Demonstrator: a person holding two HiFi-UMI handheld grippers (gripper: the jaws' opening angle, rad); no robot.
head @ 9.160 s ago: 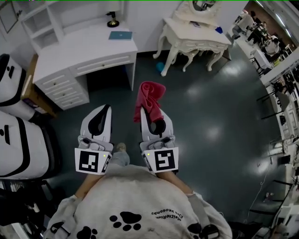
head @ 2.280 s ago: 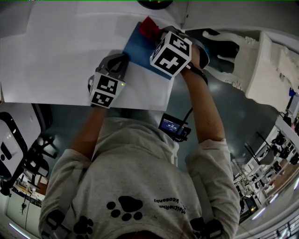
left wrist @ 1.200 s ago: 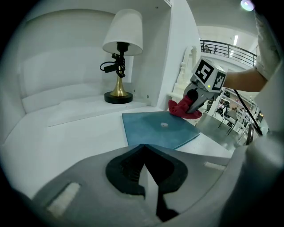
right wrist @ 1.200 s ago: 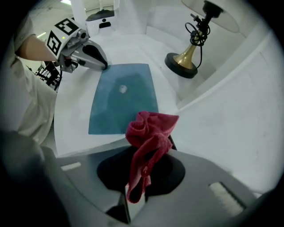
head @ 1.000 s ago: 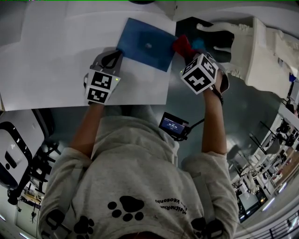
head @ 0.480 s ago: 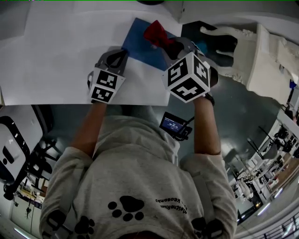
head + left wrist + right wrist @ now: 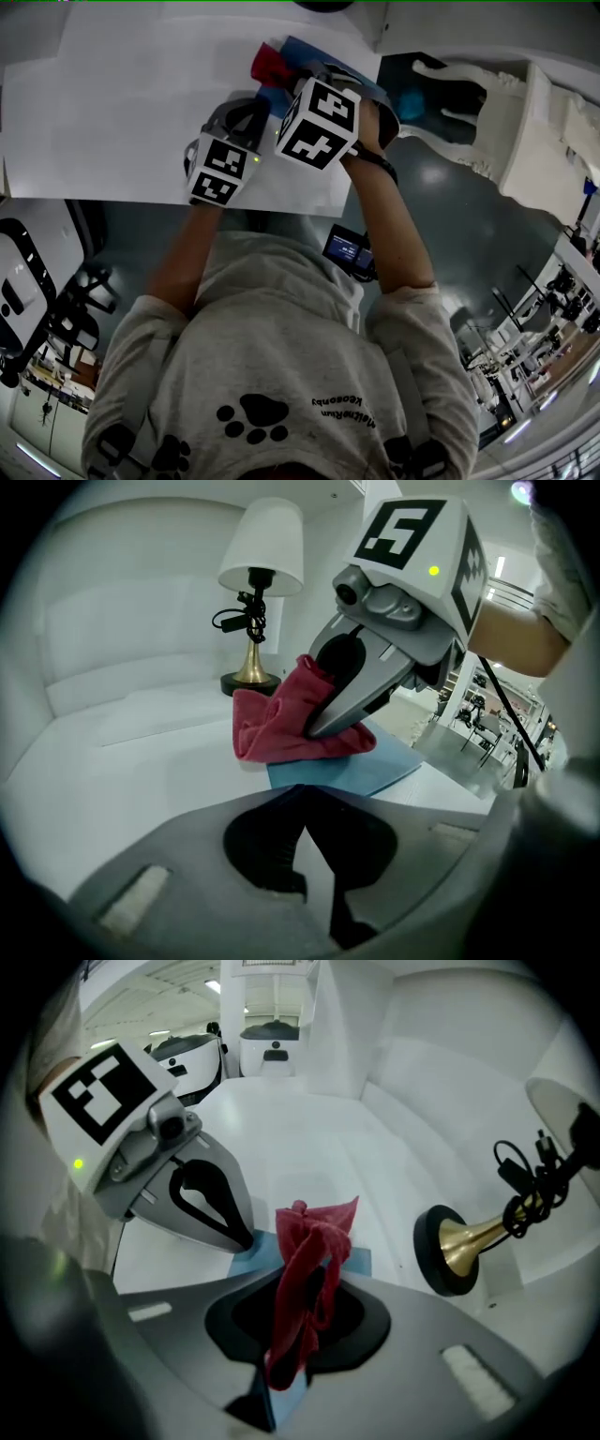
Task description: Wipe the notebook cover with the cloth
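A blue notebook (image 7: 323, 58) lies on the white desk (image 7: 112, 112) near its right edge. The red cloth (image 7: 267, 64) rests on the notebook's left part, and my right gripper (image 7: 286, 80) is shut on it. In the right gripper view the cloth (image 7: 309, 1260) hangs bunched between the jaws over the notebook (image 7: 359, 1260). My left gripper (image 7: 255, 105) is shut, with its tip pressed on the notebook's near corner (image 7: 246, 1241). The left gripper view has the right gripper (image 7: 314, 731) holding the cloth (image 7: 277, 728) down on the notebook (image 7: 352, 766).
A lamp with a brass stem and a black base (image 7: 251, 679) stands on the desk just behind the notebook (image 7: 450, 1251). The desk's front edge (image 7: 187, 202) runs close to my left gripper. A white ornate table (image 7: 525, 103) stands on the floor to the right.
My right gripper has dragged the red cloth leftward across the notebook, from its middle to its left part. The left gripper stays on the near corner.
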